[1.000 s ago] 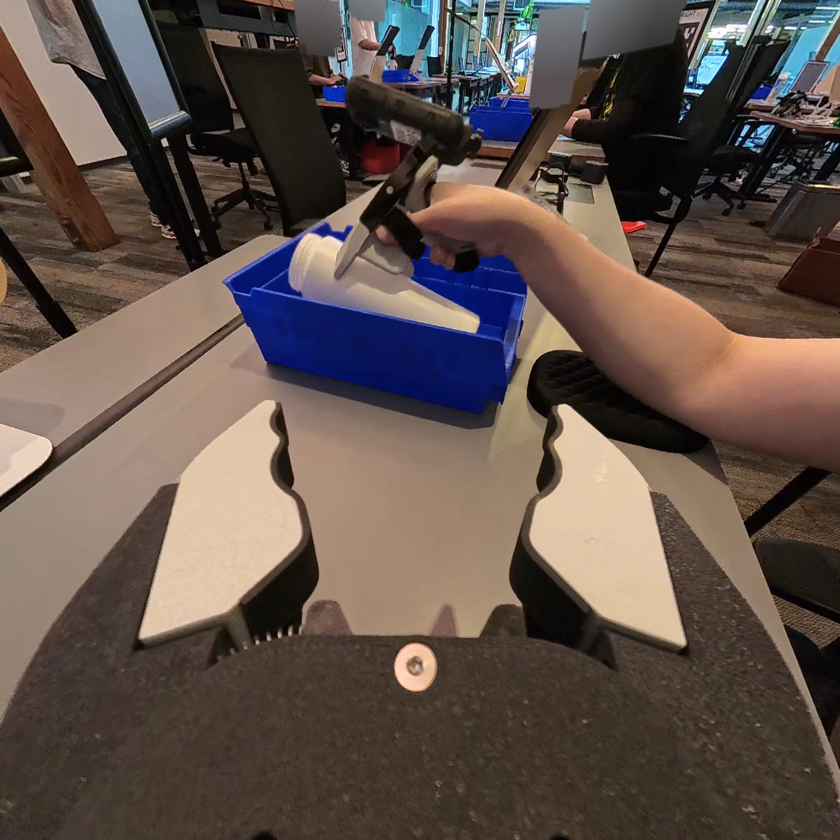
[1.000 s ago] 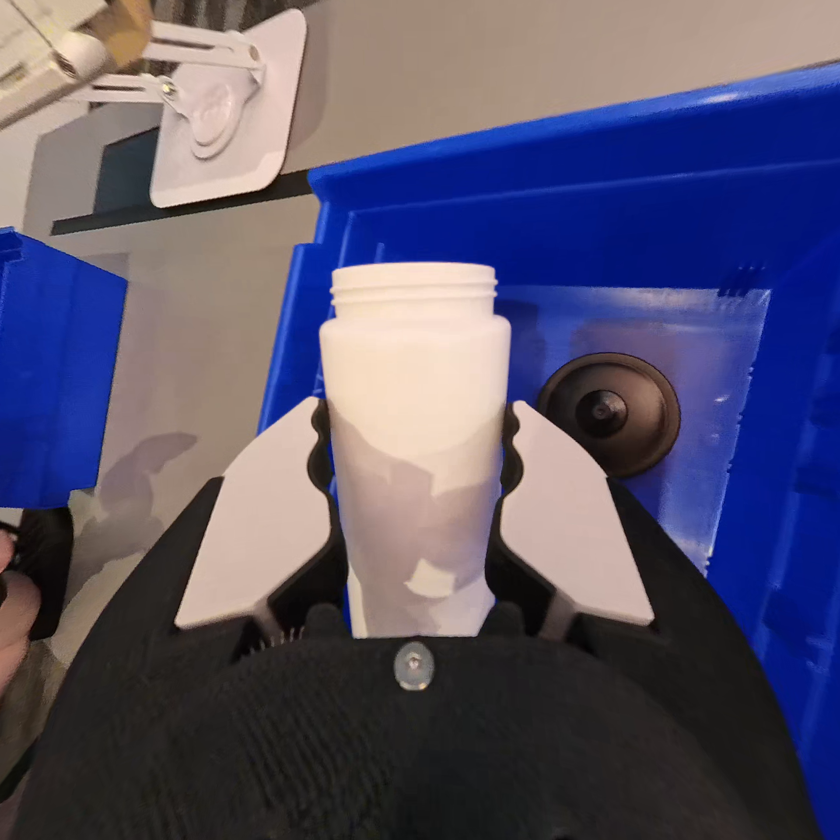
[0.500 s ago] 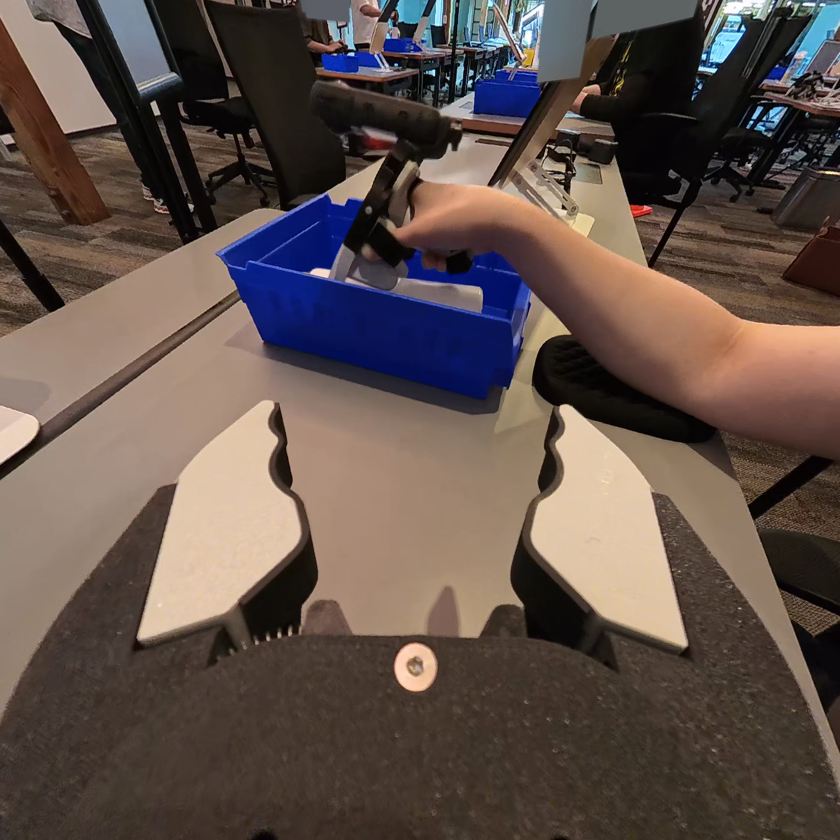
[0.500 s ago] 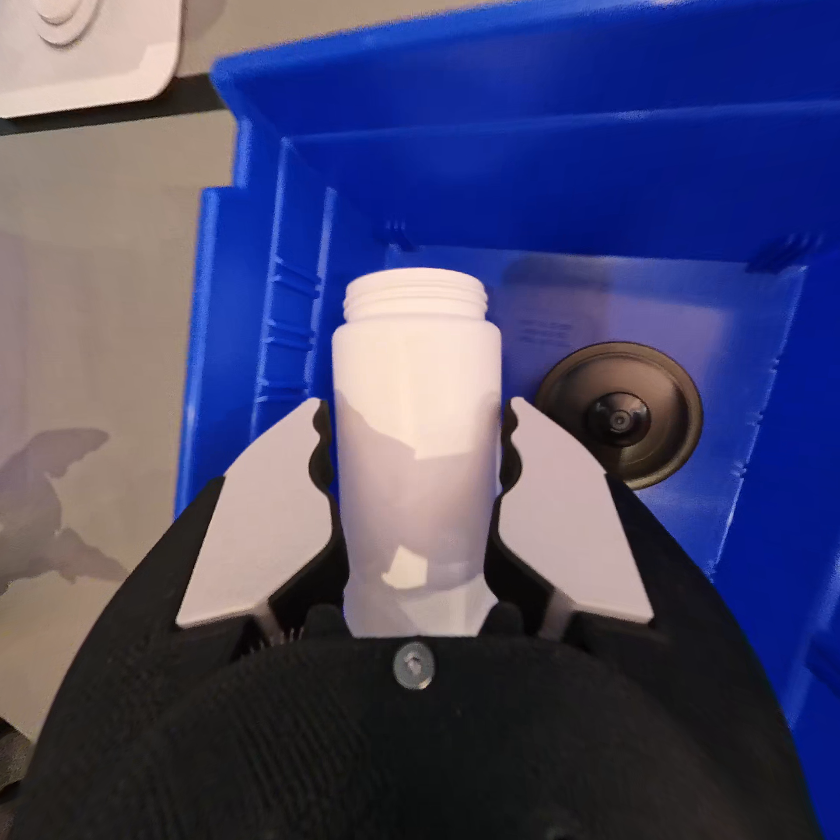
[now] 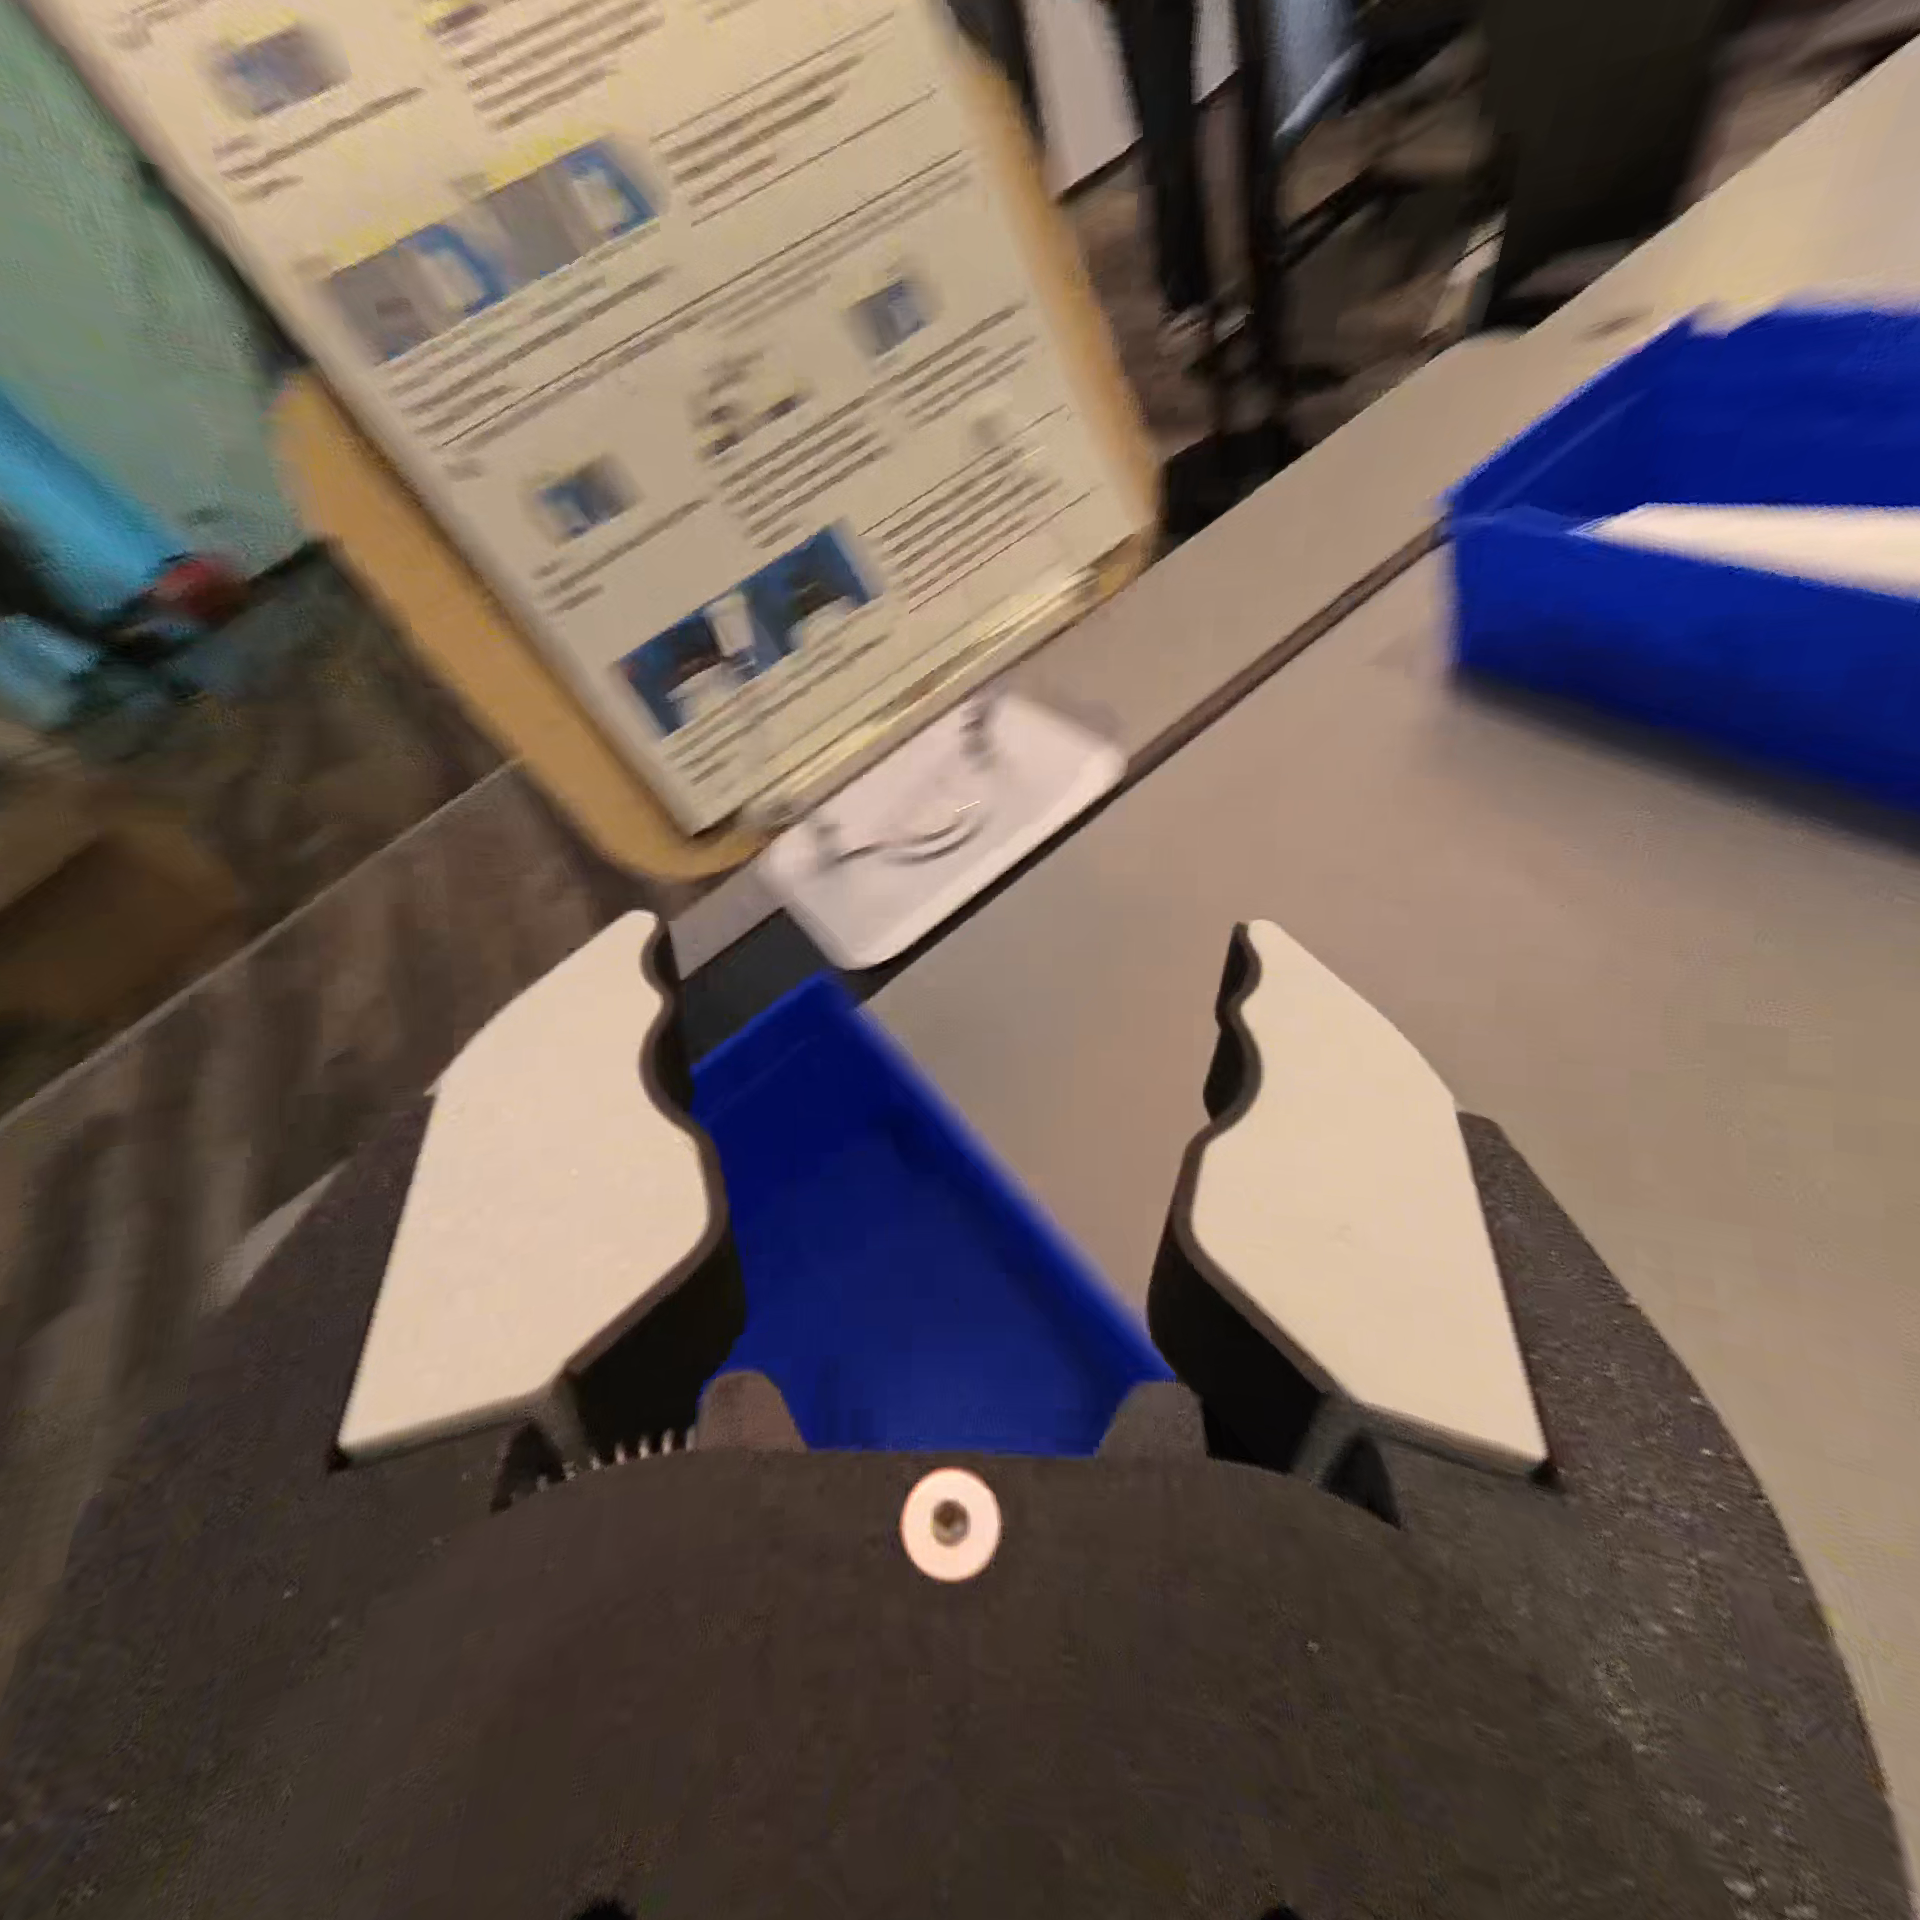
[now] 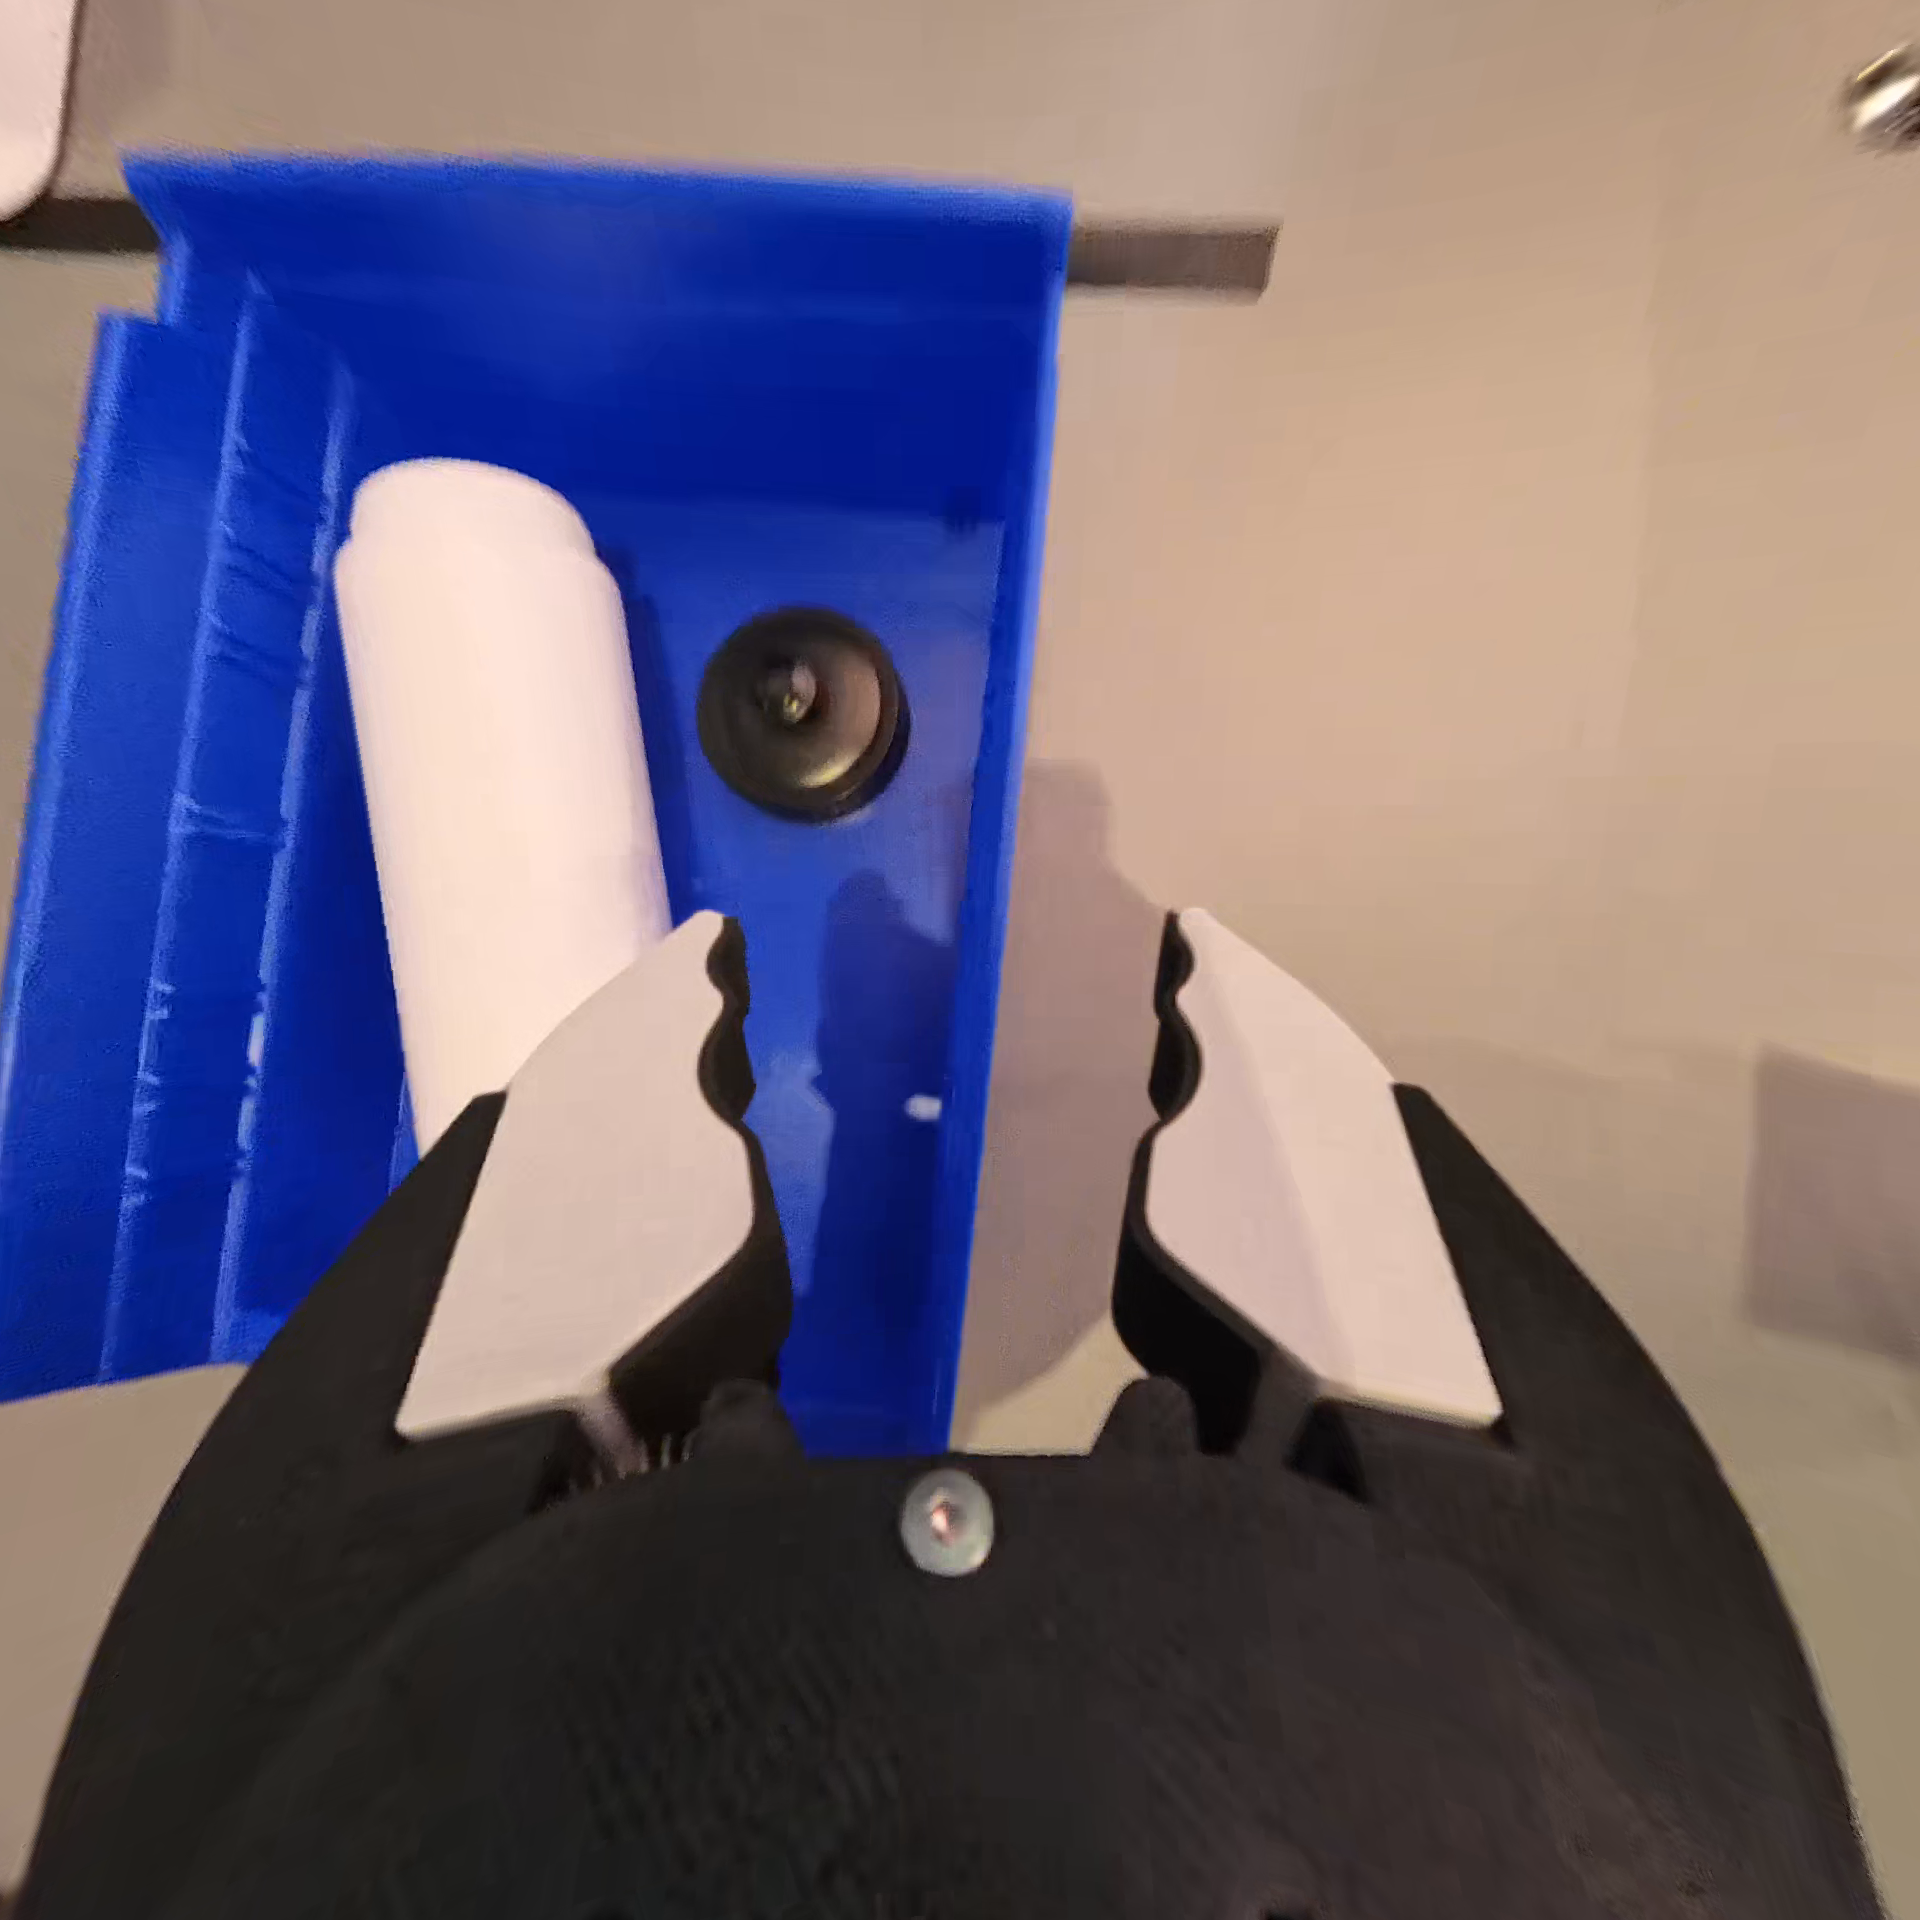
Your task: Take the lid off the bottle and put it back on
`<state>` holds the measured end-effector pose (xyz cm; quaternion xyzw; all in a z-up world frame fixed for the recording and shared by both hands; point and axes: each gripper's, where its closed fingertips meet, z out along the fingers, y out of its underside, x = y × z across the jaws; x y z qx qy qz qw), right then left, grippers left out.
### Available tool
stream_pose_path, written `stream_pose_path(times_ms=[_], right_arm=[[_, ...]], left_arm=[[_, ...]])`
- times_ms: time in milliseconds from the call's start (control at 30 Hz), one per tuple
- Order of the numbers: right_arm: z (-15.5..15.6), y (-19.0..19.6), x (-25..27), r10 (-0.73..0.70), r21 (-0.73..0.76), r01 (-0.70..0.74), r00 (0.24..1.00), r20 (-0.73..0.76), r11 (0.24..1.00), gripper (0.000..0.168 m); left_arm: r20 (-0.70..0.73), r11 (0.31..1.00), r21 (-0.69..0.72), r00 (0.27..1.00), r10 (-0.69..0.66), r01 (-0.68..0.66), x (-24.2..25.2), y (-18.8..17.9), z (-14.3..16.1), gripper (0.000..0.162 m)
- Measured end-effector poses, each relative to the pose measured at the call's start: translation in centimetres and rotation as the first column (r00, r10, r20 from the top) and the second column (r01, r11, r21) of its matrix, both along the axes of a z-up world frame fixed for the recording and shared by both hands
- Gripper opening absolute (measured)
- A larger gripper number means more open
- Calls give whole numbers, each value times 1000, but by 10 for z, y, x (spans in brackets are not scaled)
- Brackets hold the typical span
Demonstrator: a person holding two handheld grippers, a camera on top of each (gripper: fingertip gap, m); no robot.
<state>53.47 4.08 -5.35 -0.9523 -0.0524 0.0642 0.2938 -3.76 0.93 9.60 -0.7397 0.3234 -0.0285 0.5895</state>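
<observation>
In the right wrist view the white bottle (image 6: 488, 748) lies on its side, lidless, in the left part of a blue bin (image 6: 623, 343). The black lid (image 6: 800, 717) lies on the bin floor beside it. My right gripper (image 6: 948, 925) is open and empty above the bin's right wall, clear of both. In the left wrist view, which is blurred, my left gripper (image 5: 945, 927) is open and empty over a second blue bin (image 5: 894, 1195). The bin with the bottle (image 5: 1766, 540) shows at the far right (image 5: 1662, 623).
A printed sheet on a tan board (image 5: 675, 364) leans on a white stand base (image 5: 935, 842) just beyond my left gripper. The grey table (image 6: 1455, 623) has a dark seam (image 6: 1174, 255) behind the bin.
My right gripper let go of the bottle, which now lies in the bin, and drew back up and to the right. My left gripper swung left to another blue bin.
</observation>
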Motion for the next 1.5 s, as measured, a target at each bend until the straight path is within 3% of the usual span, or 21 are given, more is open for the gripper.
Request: stream_pose_path(times_ms=[133,267,433,567,700,833,900,1000,1100,1267,1500], right_arm=[[-34,-3,1,30,-137,-28,999,16,990,68],[-63,-12,10,2,-290,18,998,68,957,55],[-78,-20,-3,72,-365,-75,997,-20,928,9],[-79,-20,-2,80,-373,-72,997,4,925,9],[-79,-20,-2,91,-374,-80,996,12,924,9],[-79,-22,-5,115,-383,-100,993,15,918,9],[-79,-22,-10,129,-388,-117,992,7,914,10],[-78,-20,-21,137,-391,-128,991,-3,912,9],[-78,-15,-36,137,-398,-131,991,-13,908,8],[-78,-17,-67,106,-449,-104,994,-21,887,7],[-78,-31,-117,139,-524,-119,990,0,844,9]], left_arm=[[-38,954,167,965,260,-251,-88,9,27,84],[-61,930,-94,934,351,-356,-145,10,-14,93],[-173,845,-278,889,423,-456,-190,17,-67,83],[-291,705,-474,849,440,-528,-206,15,-122,82],[-431,492,-619,789,439,-612,-232,2,-177,81],[-441,362,-722,795,416,-589,-242,-10,-207,63],[-429,322,-761,809,403,-564,-242,-17,-215,44],[-380,286,-821,847,373,-494,-230,-23,-221,20],[-453,280,-787,824,340,-549,-228,-23,-220,25],[-452,264,-818,854,257,-512,-189,-28,-220,26],[-528,333,-762,830,178,-556,-124,-20,-220,36]])
